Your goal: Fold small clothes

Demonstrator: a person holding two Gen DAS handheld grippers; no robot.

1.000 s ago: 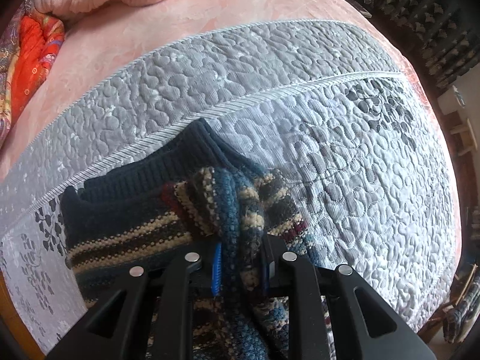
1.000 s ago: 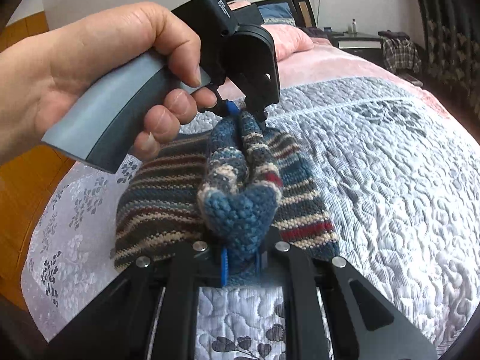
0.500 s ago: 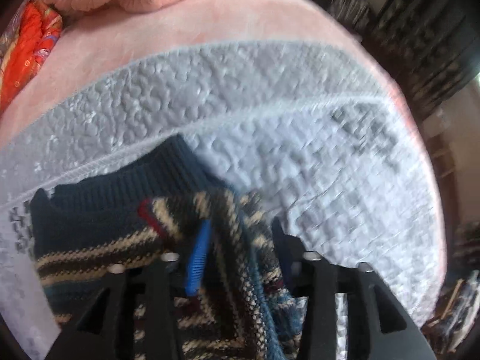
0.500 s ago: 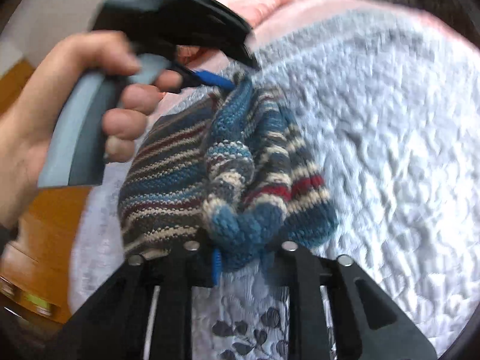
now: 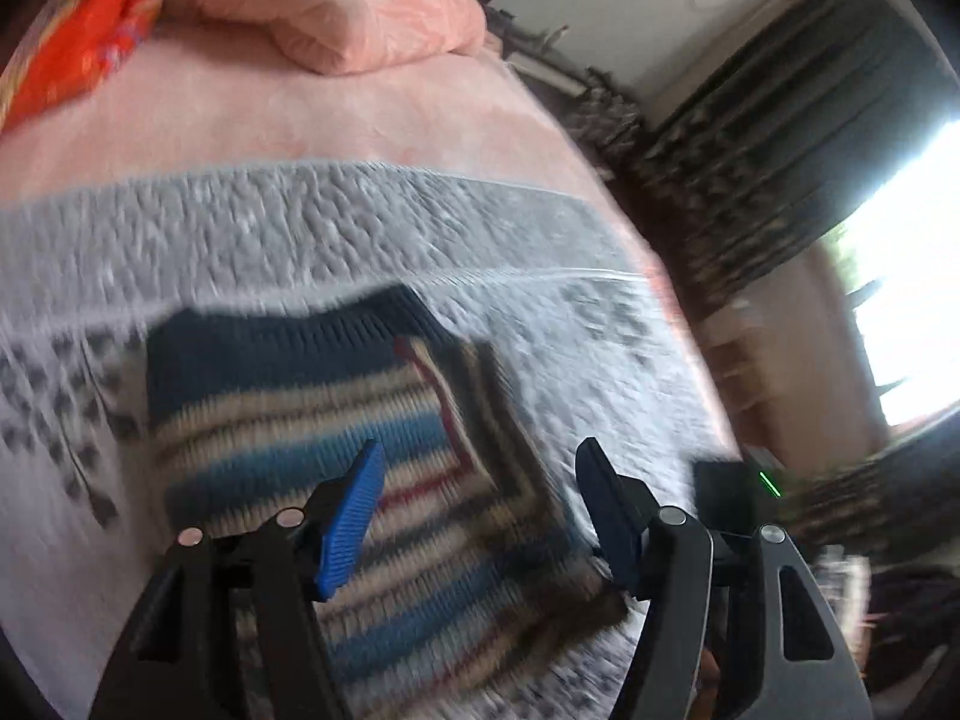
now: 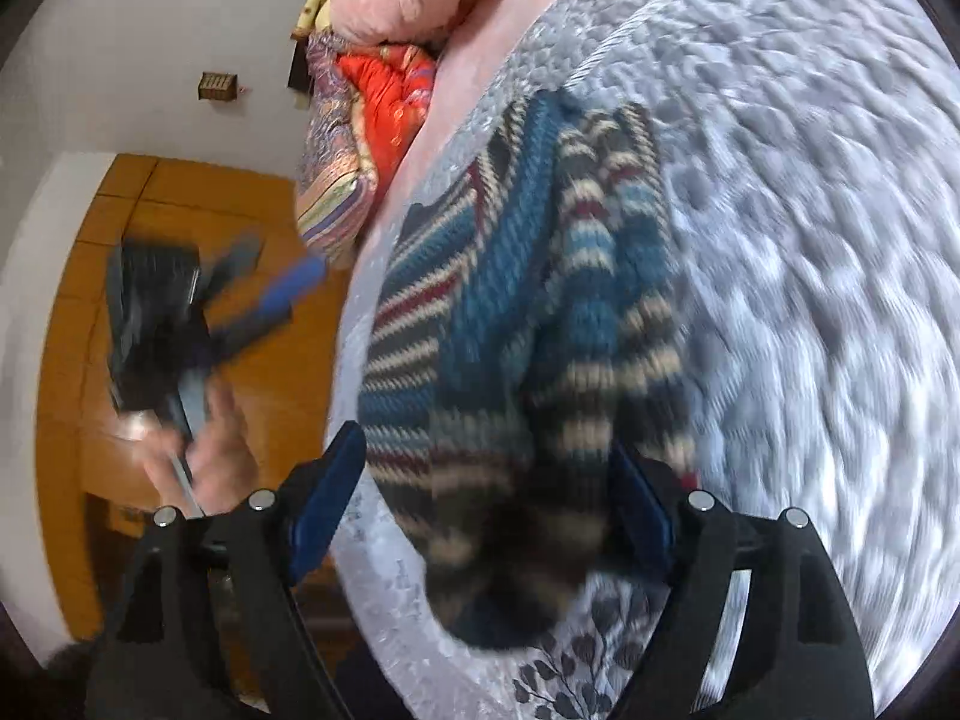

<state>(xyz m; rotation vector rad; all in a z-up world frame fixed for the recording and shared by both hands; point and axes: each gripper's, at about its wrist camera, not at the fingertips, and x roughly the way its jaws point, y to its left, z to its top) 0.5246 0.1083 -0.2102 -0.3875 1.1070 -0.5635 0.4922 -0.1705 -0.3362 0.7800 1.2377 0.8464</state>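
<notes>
On the grey quilted bed [image 5: 372, 222], the striped knitted sweater [image 5: 336, 420] is being risked unfolding, both hand-held grippers [image 5: 477, 510] [image 6: 480, 516] being held apart, empty.

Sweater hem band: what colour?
Plain dark navy ribbing on the sweater; clearest in the left wrist view.

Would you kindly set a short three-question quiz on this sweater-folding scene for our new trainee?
1. True or false: the left gripper is clamped on the sweater.
2. What does the sweater lie on? A) a wooden floor B) a grey quilt C) a pink pillow
3. Fill in: the right gripper's jaws stand ____, one on each side of the sweater's near end.

Key:
1. False; its blue pads stand apart above the sweater.
2. B, the grey quilt.
3. open
</notes>
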